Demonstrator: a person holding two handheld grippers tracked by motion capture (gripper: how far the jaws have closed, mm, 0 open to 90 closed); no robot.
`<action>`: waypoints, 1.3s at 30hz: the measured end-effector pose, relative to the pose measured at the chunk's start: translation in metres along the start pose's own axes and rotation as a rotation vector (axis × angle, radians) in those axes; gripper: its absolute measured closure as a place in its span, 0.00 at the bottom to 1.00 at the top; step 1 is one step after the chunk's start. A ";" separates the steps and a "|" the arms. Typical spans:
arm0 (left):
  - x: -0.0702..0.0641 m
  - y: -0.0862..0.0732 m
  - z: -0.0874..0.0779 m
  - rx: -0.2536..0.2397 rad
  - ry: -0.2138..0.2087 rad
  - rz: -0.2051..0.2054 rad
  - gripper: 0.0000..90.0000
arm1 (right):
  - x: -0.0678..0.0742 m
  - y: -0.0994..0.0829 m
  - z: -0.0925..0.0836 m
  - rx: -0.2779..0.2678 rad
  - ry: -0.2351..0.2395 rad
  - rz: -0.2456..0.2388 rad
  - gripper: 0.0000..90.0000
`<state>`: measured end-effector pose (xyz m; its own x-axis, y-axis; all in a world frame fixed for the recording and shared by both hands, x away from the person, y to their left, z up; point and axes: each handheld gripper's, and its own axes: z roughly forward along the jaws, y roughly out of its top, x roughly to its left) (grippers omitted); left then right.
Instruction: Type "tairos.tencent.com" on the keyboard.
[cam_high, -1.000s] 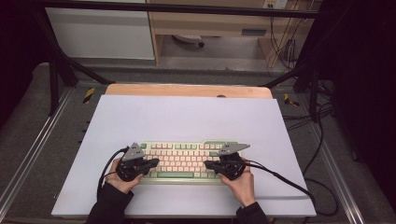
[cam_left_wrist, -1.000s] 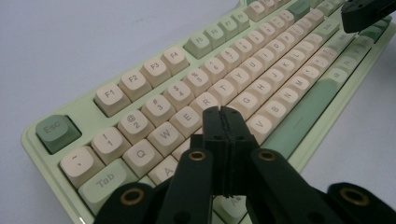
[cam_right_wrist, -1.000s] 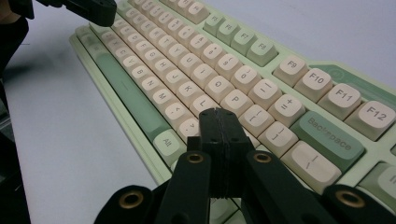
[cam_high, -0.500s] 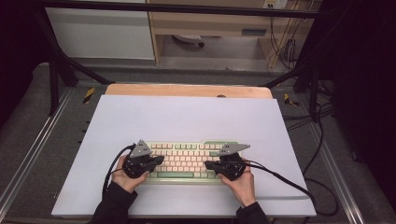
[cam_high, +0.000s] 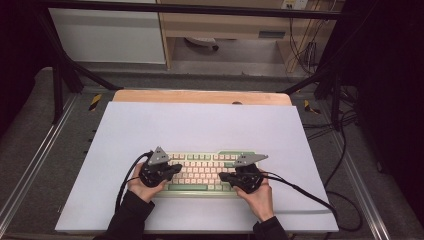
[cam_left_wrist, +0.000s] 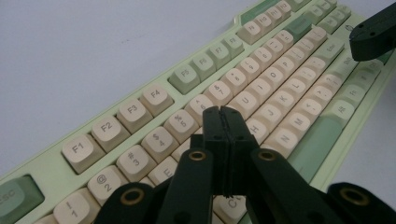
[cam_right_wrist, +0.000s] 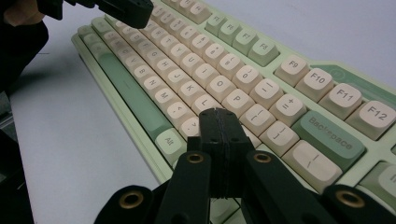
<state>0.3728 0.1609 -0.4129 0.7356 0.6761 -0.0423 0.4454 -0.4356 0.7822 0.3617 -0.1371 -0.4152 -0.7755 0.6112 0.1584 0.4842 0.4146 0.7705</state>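
Keyboard: near counter front edge.
Left tongs: closed, empty, over keyboard's left keys.
Right tongs: closed, empty, over keyboard's right keys.
Room: counter bare beyond keyboard.

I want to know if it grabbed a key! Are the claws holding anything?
No, nothing is held. The left claw and the right claw are both shut with nothing between the jaws, their tips poised over the keyboard.
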 end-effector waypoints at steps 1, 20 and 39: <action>0.000 0.001 0.001 0.001 0.000 0.001 0.99 | 0.000 0.000 0.000 -0.001 0.000 0.000 1.00; -0.002 0.000 0.021 0.041 0.013 0.013 0.99 | 0.000 0.000 -0.001 -0.008 0.004 -0.003 1.00; -0.004 -0.001 0.017 0.025 -0.004 0.016 1.00 | 0.000 0.001 -0.002 -0.009 0.005 0.001 1.00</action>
<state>0.3787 0.1483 -0.4242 0.7447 0.6666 -0.0321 0.4459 -0.4612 0.7671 0.3610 -0.1378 -0.4137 -0.7771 0.6080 0.1627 0.4813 0.4076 0.7760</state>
